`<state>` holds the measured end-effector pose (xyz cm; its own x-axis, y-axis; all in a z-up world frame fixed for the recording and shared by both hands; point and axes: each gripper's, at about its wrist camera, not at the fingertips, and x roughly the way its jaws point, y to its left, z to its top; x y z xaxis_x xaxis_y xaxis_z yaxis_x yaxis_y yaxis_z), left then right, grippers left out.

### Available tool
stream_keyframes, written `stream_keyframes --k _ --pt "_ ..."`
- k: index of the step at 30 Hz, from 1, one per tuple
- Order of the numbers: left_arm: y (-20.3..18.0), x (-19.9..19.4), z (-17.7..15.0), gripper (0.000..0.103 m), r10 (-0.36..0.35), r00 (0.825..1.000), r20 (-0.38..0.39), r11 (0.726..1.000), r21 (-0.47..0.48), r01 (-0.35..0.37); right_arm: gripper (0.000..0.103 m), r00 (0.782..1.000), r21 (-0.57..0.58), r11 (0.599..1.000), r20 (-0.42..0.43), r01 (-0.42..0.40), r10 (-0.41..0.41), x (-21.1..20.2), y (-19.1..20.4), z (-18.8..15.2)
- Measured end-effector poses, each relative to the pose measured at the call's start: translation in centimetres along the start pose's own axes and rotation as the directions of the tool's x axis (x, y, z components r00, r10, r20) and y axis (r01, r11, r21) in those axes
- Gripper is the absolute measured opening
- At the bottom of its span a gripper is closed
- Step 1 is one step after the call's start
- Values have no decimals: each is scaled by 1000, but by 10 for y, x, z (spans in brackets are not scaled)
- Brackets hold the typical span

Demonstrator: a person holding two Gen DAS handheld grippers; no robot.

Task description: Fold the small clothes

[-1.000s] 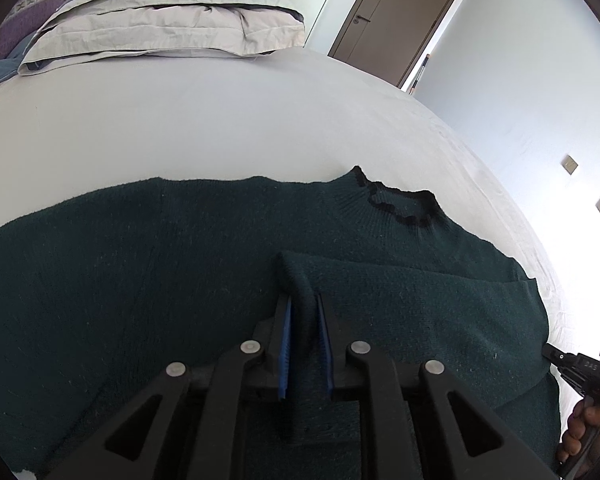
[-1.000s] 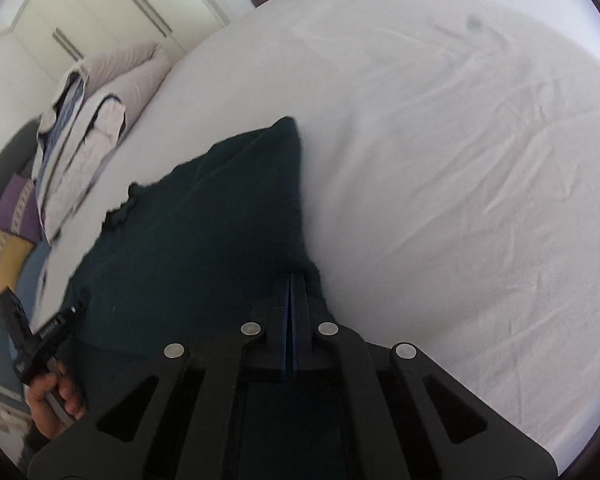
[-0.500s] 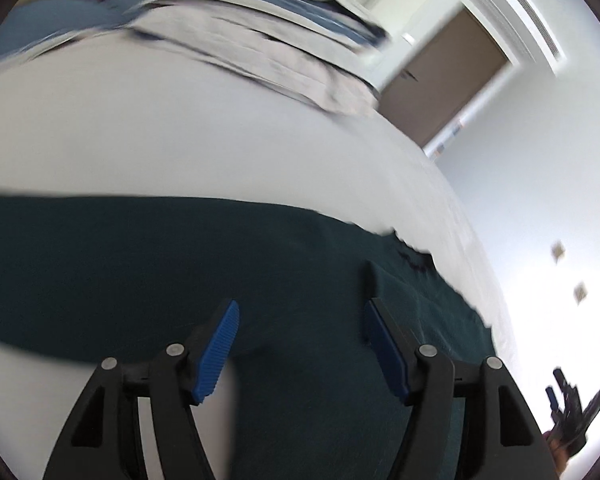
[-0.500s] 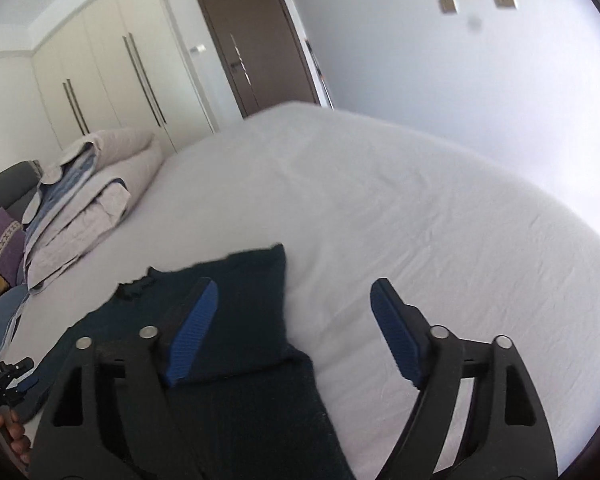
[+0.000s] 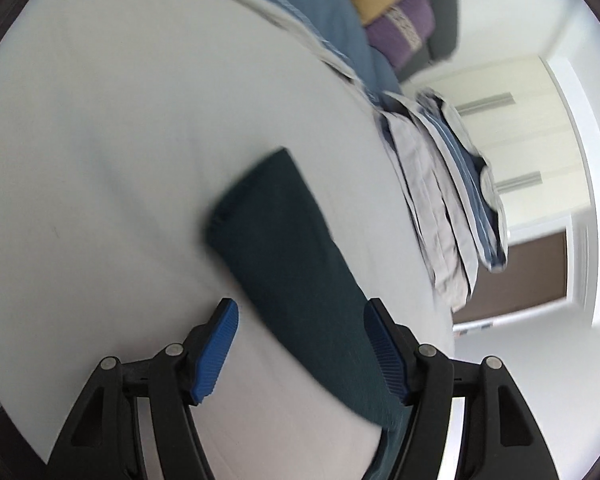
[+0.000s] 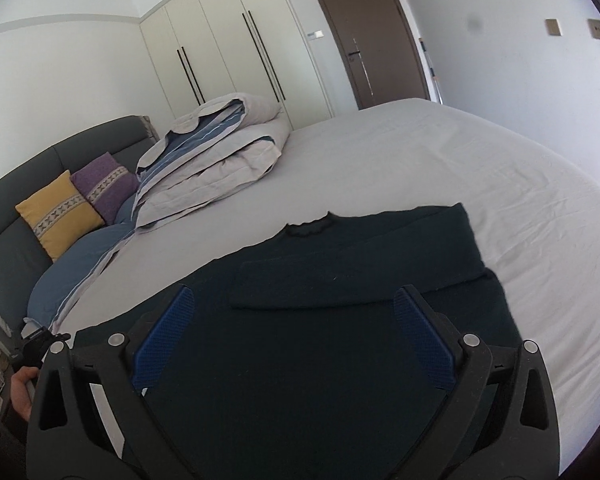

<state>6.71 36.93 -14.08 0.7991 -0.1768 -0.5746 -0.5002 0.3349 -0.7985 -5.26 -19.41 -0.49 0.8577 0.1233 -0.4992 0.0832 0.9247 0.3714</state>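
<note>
A dark green sweater (image 6: 300,360) lies flat on the white bed (image 6: 420,160), collar (image 6: 308,228) toward the far side. One sleeve (image 6: 340,280) is folded across its chest. My right gripper (image 6: 295,294) hovers above the body of the sweater; its jaws are opening wide and nothing is between the blue pads. In the blurred left wrist view the other sleeve (image 5: 276,232) stretches out over the sheet (image 5: 100,160). My left gripper (image 5: 300,308) stands open over that sleeve, a pad on either side, apart from the cloth.
A folded grey and blue duvet (image 6: 220,152) lies at the head of the bed, also in the left wrist view (image 5: 440,184). Yellow (image 6: 60,212) and purple (image 6: 104,184) cushions lean on the dark headboard. A hand (image 6: 20,388) shows at the left edge. Wardrobe (image 6: 228,48) and brown door (image 6: 364,32) stand behind.
Both grippers let go of the folded sleeve and opened. The left one swung and rolled over to the outstretched sleeve. The right one pulled back and rose.
</note>
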Motion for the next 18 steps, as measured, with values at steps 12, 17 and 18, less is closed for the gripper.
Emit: stream_keyframes --k 12,17,18 --pt "-19 27 31 8 59 998 35 998 31 -60 65 996 144 989 -88 7 6 2 -36 -18" --pt "-94 19 -4 8 68 998 17 961 266 -70 64 995 207 978 -98 24 -3 2 -66 -29" --pt "-114 22 -16 8 63 998 6 943 326 -62 64 995 216 976 -99 28 -6 1 -72 -31"
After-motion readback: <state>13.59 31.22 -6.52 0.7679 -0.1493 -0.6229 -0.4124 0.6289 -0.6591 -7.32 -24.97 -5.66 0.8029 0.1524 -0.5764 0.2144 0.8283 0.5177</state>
